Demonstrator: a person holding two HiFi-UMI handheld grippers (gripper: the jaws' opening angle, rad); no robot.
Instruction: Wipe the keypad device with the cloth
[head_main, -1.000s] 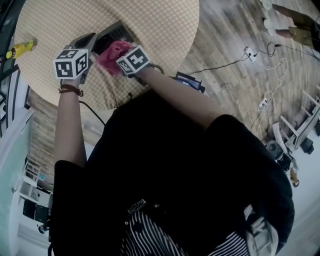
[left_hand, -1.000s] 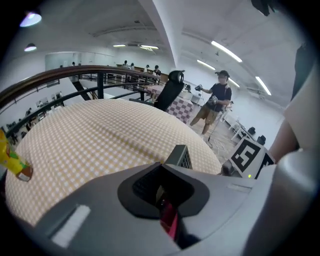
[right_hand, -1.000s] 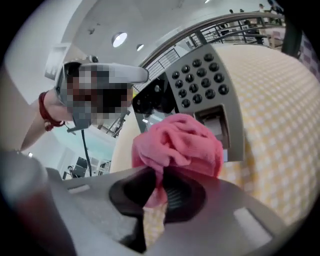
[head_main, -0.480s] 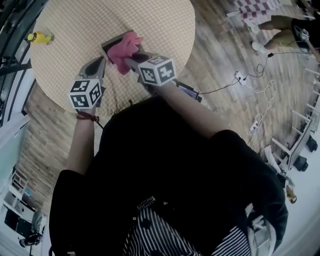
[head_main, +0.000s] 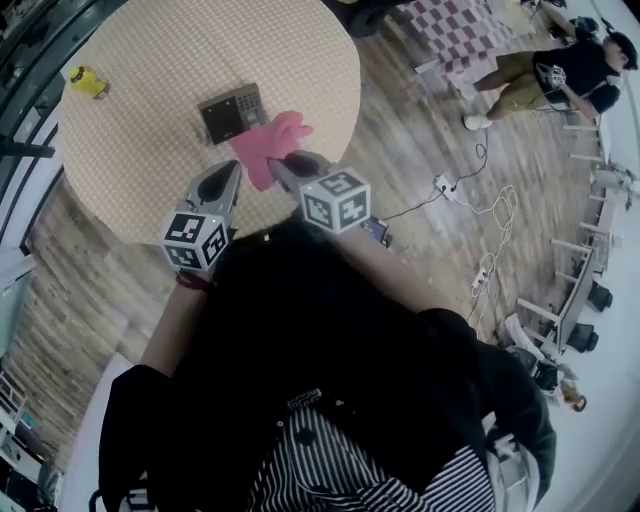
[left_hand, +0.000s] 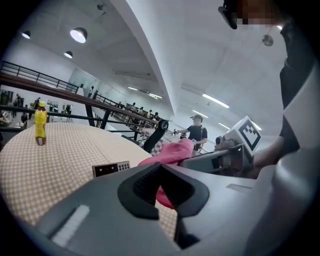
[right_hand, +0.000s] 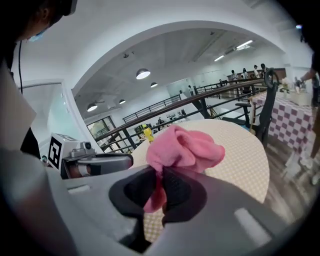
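**A:** Why is the right gripper (head_main: 288, 162) holding the pink cloth (head_main: 270, 145) like that?

**B:** Its jaws are pinching one end, so the rest is bunching out ahead as a wiping pad; it is hanging just beside the keypad device (head_main: 232, 112), which is lying flat on the round table (head_main: 150, 50).

**A:** And the left gripper (head_main: 230, 175)?

**B:** It is hovering alongside, jaws together on nothing, likely spare for steadying the device; a yellow bottle (head_main: 85, 80) is standing well apart; nothing is blocking the way.

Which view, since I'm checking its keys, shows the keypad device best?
The head view: the keypad device is seen from above, top face whole. The left gripper view shows it low, at a shallow angle; the right gripper view doesn't show it.
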